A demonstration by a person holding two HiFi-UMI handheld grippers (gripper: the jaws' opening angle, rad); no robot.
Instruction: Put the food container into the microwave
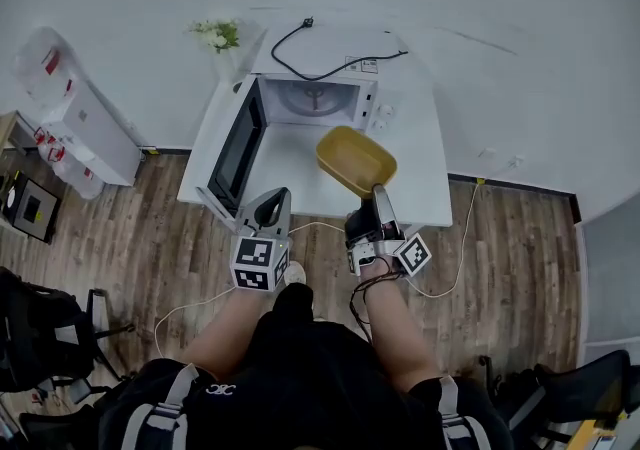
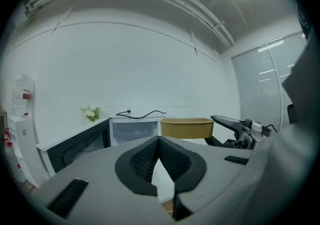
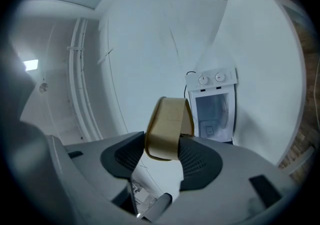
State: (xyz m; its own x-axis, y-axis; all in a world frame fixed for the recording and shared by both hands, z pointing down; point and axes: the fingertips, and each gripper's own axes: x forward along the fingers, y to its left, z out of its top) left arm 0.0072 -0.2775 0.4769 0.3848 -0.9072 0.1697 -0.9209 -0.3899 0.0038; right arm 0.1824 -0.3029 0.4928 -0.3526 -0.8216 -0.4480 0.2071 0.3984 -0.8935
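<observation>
The tan food container (image 1: pixel 355 160) hangs tilted over the white table (image 1: pixel 424 170), in front of the microwave (image 1: pixel 318 101) and right of its door (image 1: pixel 238 150), which stands swung open to the left. My right gripper (image 1: pixel 380 197) is shut on the container's near rim; in the right gripper view the container (image 3: pixel 168 126) sits edge-on between the pads, with the lit microwave cavity (image 3: pixel 215 113) beyond. My left gripper (image 1: pixel 274 200) hovers at the table's front edge, shut and holding nothing. Its own view shows the closed left gripper (image 2: pixel 159 142), the container (image 2: pixel 186 128) and the microwave (image 2: pixel 134 132).
A black power cable (image 1: pixel 322 64) lies on top of the microwave. White flowers (image 1: pixel 217 35) stand at the table's back left corner. A water dispenser (image 1: pixel 72 110) stands against the wall to the left. Office chairs (image 1: pixel 45 333) flank the person on the wood floor.
</observation>
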